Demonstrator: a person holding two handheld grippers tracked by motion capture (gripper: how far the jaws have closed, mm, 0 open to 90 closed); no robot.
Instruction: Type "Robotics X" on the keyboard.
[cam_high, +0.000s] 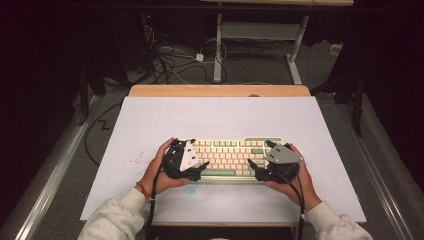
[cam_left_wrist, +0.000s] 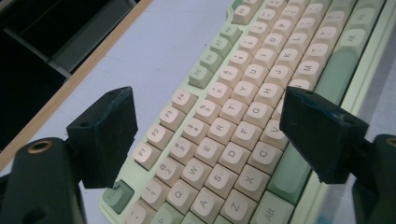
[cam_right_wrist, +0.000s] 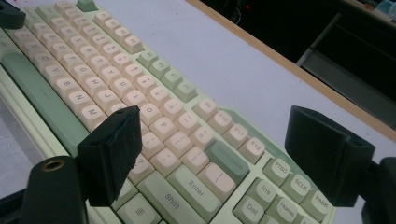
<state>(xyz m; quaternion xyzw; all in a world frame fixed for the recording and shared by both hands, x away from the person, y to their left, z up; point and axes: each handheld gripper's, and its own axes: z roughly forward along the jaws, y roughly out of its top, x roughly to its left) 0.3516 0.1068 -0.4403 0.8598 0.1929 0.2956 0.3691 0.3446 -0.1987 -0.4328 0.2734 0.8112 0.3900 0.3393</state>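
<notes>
- Two grippers over keyboard (cam_high: 227, 157), which lies on white table (cam_high: 150, 120), near its front edge.
- Left gripper (cam_left_wrist: 205, 140): jaws spread wide, holding nothing, above keyboard's left end.
- Right gripper (cam_right_wrist: 219, 158): jaws likewise apart, above right end.

Black tongs (cam_high: 202, 164) with grey plates, black cables, pale sleeves (cam_high: 117, 217).

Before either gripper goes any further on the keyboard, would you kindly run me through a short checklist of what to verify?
1. Left gripper open over the keyboard's left end: ok.
2. Right gripper open over its right end: ok.
3. Keyboard flat and square on the white table: ok.
4. Jaws holding nothing: ok.
5. Jaws touching keys: cannot tell.
6. Cables trail off the near edge, away from the keys: ok.
</notes>
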